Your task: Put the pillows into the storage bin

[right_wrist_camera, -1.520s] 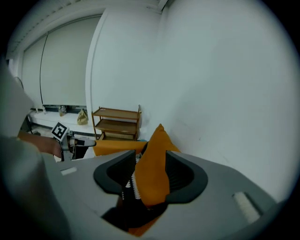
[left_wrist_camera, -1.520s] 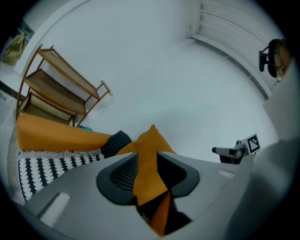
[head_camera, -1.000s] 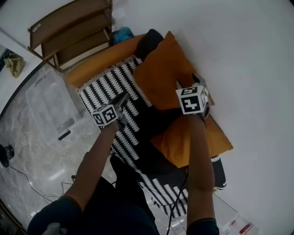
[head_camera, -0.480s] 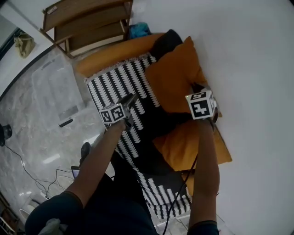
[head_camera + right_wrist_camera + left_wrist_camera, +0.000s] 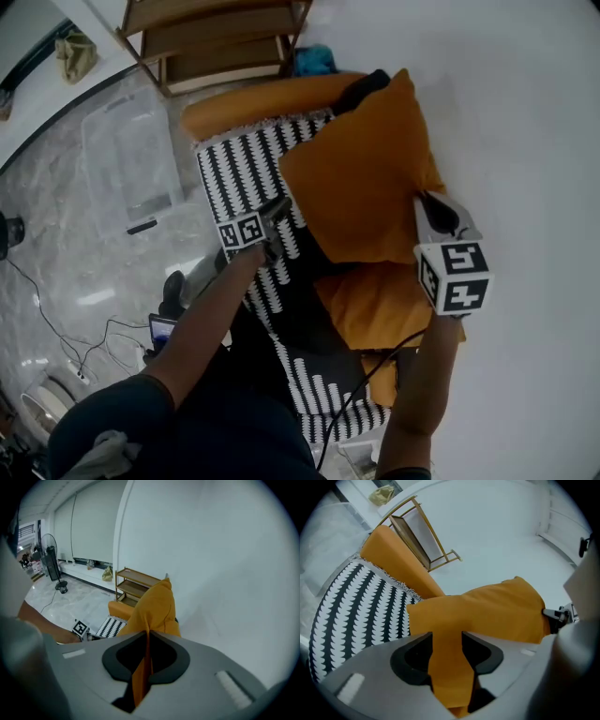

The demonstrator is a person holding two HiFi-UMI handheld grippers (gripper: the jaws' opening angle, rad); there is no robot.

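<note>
Head view: our right gripper (image 5: 427, 204) is clamped shut on an edge of the orange pillow (image 5: 366, 178), held above the sofa (image 5: 234, 103). Our left gripper (image 5: 278, 208), its jaws having just been opening, pinches a fold of the pillow. We judge that this looser hold could slip before the pillow reaches the clear storage bin (image 5: 127, 155). No writing is legible, only square markers.
</note>
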